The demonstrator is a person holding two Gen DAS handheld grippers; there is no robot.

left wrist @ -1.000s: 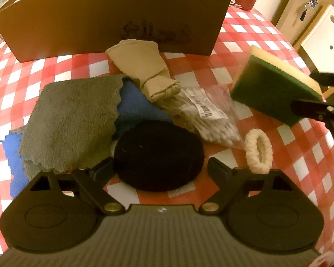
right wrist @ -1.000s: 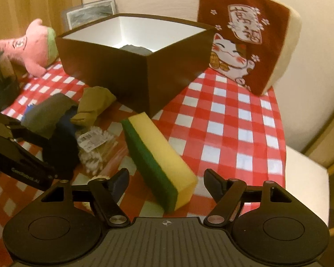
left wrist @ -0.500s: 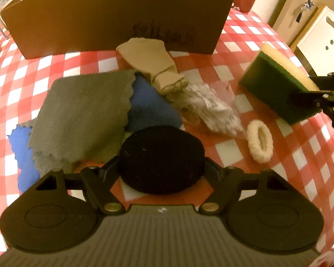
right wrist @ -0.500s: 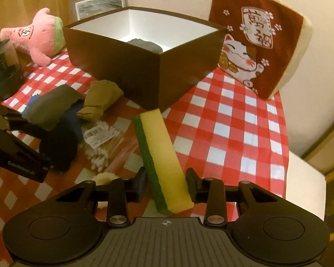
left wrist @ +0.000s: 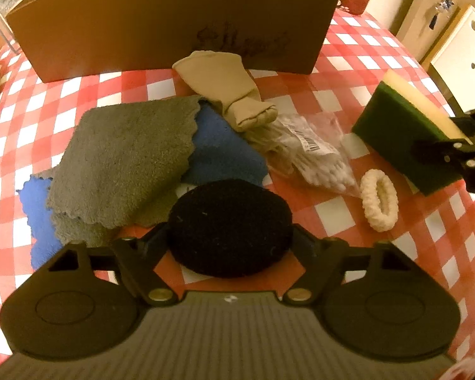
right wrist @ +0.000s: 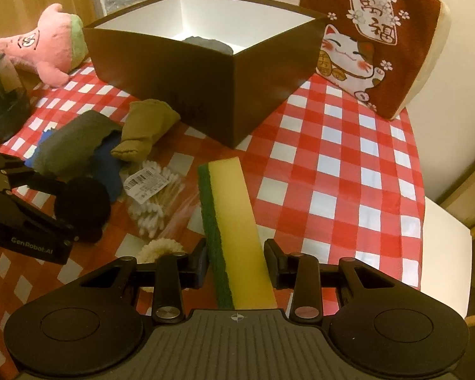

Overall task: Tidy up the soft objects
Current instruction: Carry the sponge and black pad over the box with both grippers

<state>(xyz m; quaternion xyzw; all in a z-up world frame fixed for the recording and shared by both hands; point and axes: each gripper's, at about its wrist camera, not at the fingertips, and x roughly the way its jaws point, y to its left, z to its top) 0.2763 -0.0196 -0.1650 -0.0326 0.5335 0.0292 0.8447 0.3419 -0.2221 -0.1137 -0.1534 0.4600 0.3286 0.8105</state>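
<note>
In the left wrist view, the left hand-held gripper (left wrist: pixel 230 240) is clamping a black round pad (left wrist: pixel 229 226), its two fingers pressing against the pad's left and right edges just above the red-and-white checked surface (left wrist: pixel 342 209). Behind the pad a grey cloth (left wrist: pixel 123 164) is lying over a blue cloth (left wrist: pixel 228 152), with a beige sock (left wrist: pixel 228 95) beyond them, touching a clear bag of cotton swabs (left wrist: pixel 313 155). A cream scrunchie (left wrist: pixel 380 201) is lying just right of the bag. A brown box (left wrist: pixel 174 22) is standing at the back. At the right edge the right hand-held gripper is gripping a green-and-yellow sponge (left wrist: pixel 402 126).

In the right wrist view, the right hand-held gripper (right wrist: pixel 236 261) is squeezing the sponge (right wrist: pixel 234 221) at a narrow setting, one finger on the green face and the other on the yellow side, holding it on edge and pointing toward the box (right wrist: pixel 180 76). The box is standing open, with something grey inside. A pink plush toy (right wrist: pixel 41 47) is lying to its left and a lucky-cat cushion (right wrist: pixel 373 38) is leaning behind it on the right. The left hand-held gripper (right wrist: pixel 63 202) is showing at the left with the black pad (right wrist: pixel 82 205).
</note>
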